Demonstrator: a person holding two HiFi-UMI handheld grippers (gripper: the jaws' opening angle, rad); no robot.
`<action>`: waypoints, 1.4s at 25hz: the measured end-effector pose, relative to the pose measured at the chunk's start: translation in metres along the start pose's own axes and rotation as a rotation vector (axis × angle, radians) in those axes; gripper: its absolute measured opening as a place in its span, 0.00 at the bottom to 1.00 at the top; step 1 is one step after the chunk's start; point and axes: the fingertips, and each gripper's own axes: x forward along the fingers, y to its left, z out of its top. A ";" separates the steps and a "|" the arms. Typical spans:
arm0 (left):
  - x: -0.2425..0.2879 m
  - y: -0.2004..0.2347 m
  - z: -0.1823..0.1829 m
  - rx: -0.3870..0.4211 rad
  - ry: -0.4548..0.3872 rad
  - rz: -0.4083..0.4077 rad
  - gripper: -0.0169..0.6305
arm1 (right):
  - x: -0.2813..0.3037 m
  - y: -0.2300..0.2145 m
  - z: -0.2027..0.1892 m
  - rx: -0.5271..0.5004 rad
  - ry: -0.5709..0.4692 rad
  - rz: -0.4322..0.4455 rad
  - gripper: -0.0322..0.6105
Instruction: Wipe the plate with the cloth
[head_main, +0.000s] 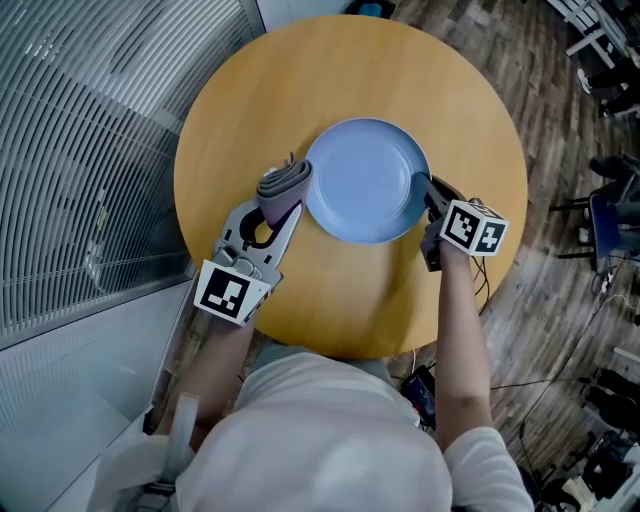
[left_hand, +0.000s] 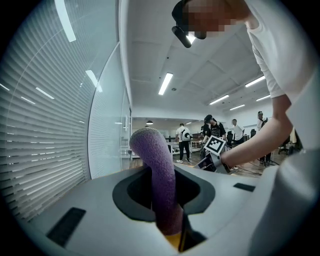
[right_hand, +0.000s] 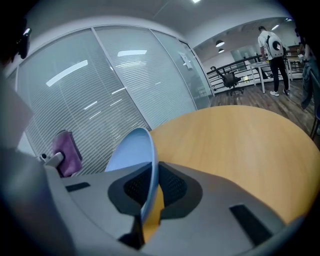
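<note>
Plate (head_main: 365, 180) sits mid the surface (head_main: 350, 310), right claw (head_main: 430, 197) pinching its rim at three o'clock, left claw (head_main: 277, 212) clamped on the purple cloth (head_main: 283, 188) at the nine o'clock edge. Best play now, I'd say: hold that rim pinch firm, then sweep the cloth's folded end across the face toward three o'clock in light, overlapping strokes so the plate can't twist free. Can't tell whether cloth and plate touch or how far the plate tips off the surface; its underside is hidden.
</note>
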 end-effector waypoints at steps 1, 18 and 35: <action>-0.001 -0.001 0.001 0.003 0.000 -0.003 0.14 | -0.003 0.003 0.003 -0.006 -0.008 0.002 0.10; -0.016 -0.010 0.042 0.061 -0.038 -0.039 0.14 | -0.065 0.067 0.031 -0.043 -0.102 0.036 0.10; -0.021 -0.026 0.083 0.232 -0.023 -0.068 0.14 | -0.113 0.111 0.044 -0.064 -0.157 0.068 0.10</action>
